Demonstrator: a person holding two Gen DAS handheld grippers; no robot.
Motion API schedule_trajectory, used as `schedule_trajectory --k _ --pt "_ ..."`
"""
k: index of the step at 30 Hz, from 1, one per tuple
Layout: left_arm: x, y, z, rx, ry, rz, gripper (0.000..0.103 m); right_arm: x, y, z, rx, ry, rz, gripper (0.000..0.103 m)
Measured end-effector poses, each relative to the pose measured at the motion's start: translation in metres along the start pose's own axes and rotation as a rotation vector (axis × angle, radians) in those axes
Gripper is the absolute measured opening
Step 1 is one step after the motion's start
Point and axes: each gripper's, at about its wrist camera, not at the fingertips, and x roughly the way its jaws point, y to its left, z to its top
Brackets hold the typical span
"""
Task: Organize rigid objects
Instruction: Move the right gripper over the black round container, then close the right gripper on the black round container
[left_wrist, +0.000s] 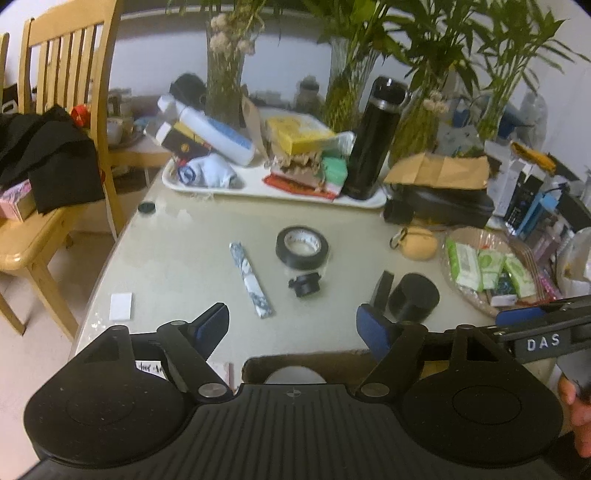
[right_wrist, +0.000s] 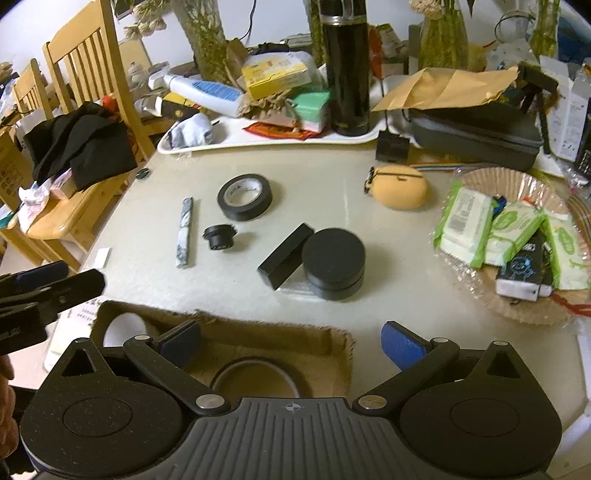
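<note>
Loose on the pale table lie a black tape roll, a marbled stick, a small black lens-like part, a black flat box and a black round tin touching that box. My left gripper hovers open and empty over the near table edge. My right gripper is open and empty above a brown burlap box, which holds a ring-shaped roll.
A white tray at the back carries a black flask and clutter. An orange pouch, a wicker basket of wipes and a dark case fill the right. A wooden chair stands left. A white card lies near the edge.
</note>
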Motion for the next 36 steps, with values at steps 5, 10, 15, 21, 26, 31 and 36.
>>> schedule_trajectory --k 5,10,15,21,26,31,36 --pt "0.000 -0.003 0.000 0.023 -0.025 0.002 0.082 0.007 -0.005 0.007 -0.027 -0.035 -0.054 0.103" --pt "0.001 -0.006 -0.002 0.047 -0.031 -0.011 0.084 0.015 -0.008 0.010 -0.045 -0.048 -0.086 0.103" --pt "0.000 -0.008 -0.004 0.066 -0.021 -0.020 0.084 0.027 -0.009 0.014 -0.058 -0.050 -0.109 0.103" --pt "0.000 -0.008 -0.004 0.075 -0.004 -0.031 0.084 0.040 -0.012 0.021 -0.047 -0.042 -0.111 0.102" --pt "-0.002 -0.012 -0.003 0.098 -0.003 -0.039 0.084 0.057 -0.015 0.022 -0.035 -0.015 -0.122 0.095" --pt "-0.004 -0.015 -0.002 0.132 -0.008 -0.043 0.084 0.066 -0.017 0.027 -0.043 -0.026 -0.119 0.094" --pt "-0.001 -0.015 -0.004 0.142 0.009 -0.040 0.084 0.081 -0.019 0.035 -0.049 -0.010 -0.121 0.093"
